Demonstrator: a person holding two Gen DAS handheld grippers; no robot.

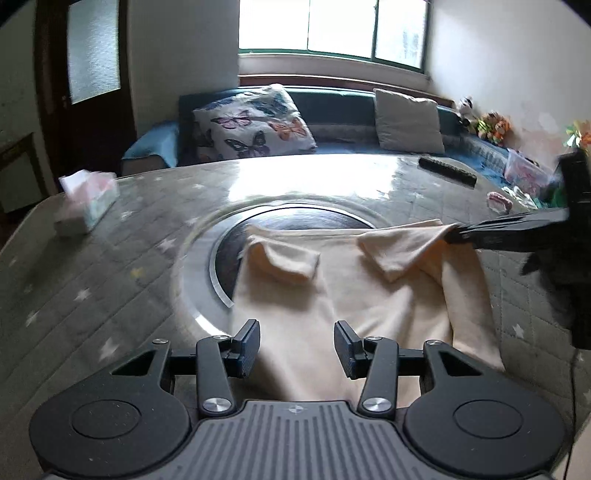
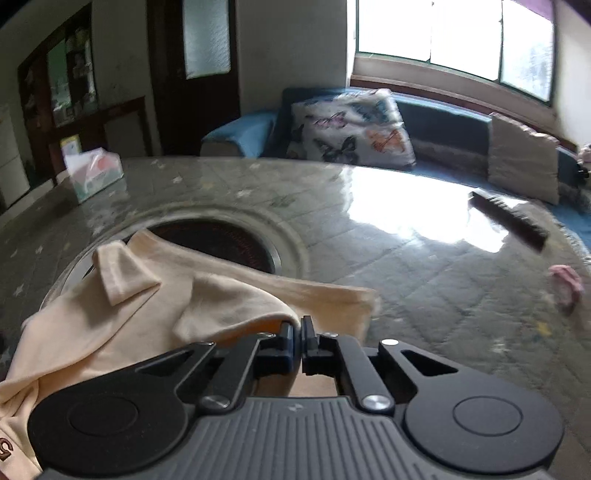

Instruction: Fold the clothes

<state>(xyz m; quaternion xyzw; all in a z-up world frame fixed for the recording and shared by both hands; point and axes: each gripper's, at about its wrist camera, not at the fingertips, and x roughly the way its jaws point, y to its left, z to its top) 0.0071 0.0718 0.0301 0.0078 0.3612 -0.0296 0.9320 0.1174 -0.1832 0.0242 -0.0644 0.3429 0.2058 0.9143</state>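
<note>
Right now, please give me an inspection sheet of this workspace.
Surface: glossy grey table with a round dark inset.
Job's things: cream shirt lying partly over the inset.
Clutter: tissue box, dark remote, small pink item.
Grippers: left tool open above the shirt; right tool shut on a shirt edge.
Cables: nothing seen.
Surroundings: blue sofa, butterfly cushion, window, dark door.

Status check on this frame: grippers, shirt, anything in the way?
Left gripper open over cream T-shirt. Right gripper shut on its edge. Nothing in the way.
</note>
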